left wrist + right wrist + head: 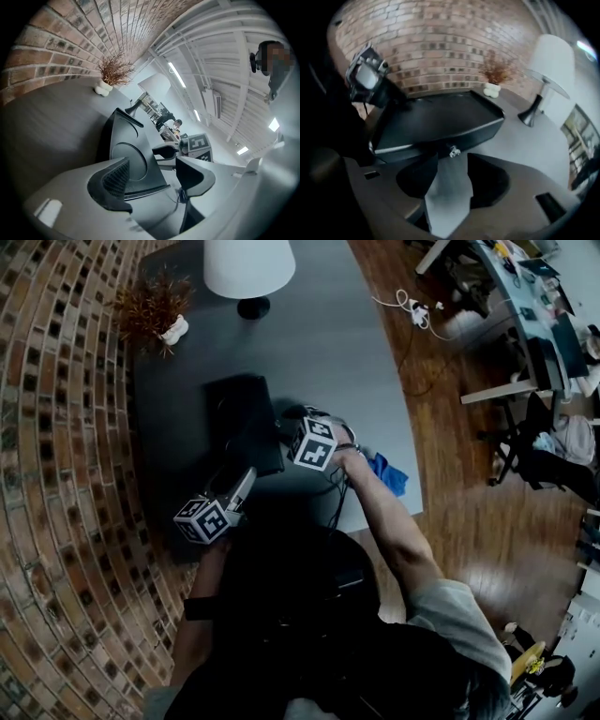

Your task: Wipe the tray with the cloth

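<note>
While lying on the grey table [356, 352] beside the brick wall, the black tray [239, 418] is showing a round recess in its bed. The blue cloth [387, 473] is lying right of the tray, apart from it. The left gripper [152, 173] is standing wide-jawed, with the tray's near corner between its pads, unpressed. The right gripper [450, 180] is facing the tray's rim, its jaws narrowly apart over the table. Far left, a white vase [174, 329] is holding a dried plant [148, 304].

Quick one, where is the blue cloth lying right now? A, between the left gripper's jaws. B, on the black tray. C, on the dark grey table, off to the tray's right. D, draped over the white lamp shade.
C: the head view shows the blue cloth lying on the dark grey table near its right edge, well apart from the black tray.
</note>
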`<state>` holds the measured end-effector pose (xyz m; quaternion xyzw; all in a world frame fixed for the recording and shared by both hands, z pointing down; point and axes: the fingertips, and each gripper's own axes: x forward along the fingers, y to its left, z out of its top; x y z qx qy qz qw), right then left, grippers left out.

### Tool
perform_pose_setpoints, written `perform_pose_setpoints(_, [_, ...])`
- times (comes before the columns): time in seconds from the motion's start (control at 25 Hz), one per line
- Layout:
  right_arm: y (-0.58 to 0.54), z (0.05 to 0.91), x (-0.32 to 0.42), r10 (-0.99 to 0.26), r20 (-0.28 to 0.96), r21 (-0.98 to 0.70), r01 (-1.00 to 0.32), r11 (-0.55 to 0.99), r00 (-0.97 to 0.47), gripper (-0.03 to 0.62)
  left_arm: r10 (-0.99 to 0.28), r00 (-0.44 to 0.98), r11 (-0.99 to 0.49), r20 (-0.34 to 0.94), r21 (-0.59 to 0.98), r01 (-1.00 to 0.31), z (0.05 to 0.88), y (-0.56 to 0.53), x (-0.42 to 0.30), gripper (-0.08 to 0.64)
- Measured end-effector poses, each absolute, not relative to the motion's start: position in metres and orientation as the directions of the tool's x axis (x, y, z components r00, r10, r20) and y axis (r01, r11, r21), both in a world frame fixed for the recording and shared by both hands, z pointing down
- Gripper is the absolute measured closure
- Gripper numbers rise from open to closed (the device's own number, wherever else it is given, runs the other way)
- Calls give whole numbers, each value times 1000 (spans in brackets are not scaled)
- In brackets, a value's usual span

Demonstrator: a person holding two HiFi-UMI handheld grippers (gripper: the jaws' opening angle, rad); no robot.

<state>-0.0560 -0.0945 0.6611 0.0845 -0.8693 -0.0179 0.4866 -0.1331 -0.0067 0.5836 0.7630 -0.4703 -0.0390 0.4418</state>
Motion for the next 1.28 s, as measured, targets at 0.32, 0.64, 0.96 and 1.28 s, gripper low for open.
perform_pose_setpoints(0.32, [-97, 675, -61, -221, 923, 303, 241, 922, -315, 437, -743, 560, -177, 366, 701, -691, 586, -6, -131, 276])
perform_pose_setpoints(0.64, [-98, 687, -60, -268, 926, 338, 266, 903, -266, 508, -738, 565, -183, 368, 698, -693, 587, -4, -132, 276])
perform_pose_setpoints(0.96, [-120, 688, 15, -382, 910, 412, 267, 871, -159, 508, -739, 565, -185, 367, 697, -693, 586, -5, -132, 276])
perform_pose_setpoints(1.28, [-133, 690, 54, -407, 903, 429, 275, 860, -135, 509, -739, 565, -183, 367, 697, -693, 586, -5, -131, 281])
